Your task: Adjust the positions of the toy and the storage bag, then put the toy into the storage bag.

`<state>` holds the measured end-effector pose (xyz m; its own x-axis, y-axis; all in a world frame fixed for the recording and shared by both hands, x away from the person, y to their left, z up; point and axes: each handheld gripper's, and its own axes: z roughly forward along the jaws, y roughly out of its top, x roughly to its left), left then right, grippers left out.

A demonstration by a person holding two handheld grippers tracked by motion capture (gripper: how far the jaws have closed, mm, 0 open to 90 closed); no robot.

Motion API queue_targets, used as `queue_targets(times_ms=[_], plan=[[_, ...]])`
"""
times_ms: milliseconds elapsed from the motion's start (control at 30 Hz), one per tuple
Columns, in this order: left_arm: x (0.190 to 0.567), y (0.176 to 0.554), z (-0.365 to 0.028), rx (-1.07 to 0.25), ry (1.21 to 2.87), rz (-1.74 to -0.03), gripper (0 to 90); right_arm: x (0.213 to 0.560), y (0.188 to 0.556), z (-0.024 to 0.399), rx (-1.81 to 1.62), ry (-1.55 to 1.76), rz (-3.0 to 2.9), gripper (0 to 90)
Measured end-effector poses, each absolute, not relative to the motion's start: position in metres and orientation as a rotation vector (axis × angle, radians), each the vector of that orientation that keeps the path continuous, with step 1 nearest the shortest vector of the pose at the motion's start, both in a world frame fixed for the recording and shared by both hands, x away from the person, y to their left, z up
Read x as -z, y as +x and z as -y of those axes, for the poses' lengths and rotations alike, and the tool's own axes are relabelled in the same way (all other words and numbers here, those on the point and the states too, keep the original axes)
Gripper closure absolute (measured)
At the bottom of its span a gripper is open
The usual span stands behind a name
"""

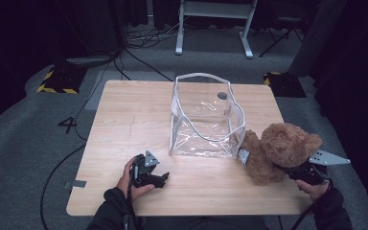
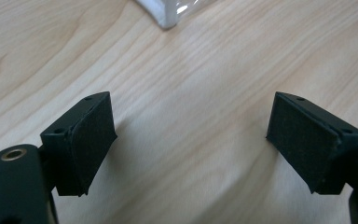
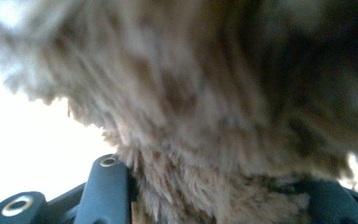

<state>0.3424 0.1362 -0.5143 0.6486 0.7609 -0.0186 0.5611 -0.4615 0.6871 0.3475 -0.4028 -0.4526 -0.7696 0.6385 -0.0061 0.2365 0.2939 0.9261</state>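
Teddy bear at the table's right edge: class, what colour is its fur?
Brown. The teddy bear shows best in the high view.

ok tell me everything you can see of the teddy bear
The teddy bear is brown, shaggy plush with a round head and small ears. It sits near the table's right edge, its body leaning against the lower right corner of the clear plastic bag. A small pale tag shows at its left side. The right gripper is shut on it from the right; in the right gripper view fur bulges between the jaws.
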Motion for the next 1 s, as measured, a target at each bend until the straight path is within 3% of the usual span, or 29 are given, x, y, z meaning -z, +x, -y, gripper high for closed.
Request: queue_targets(times_ms=[1000], plan=[[0.514, 0.337, -0.147, -0.382, 2.198, -1.022, 12.8, 0.415, 0.351, 0.4, -1.503, 0.806, -2.044, 56.5]])
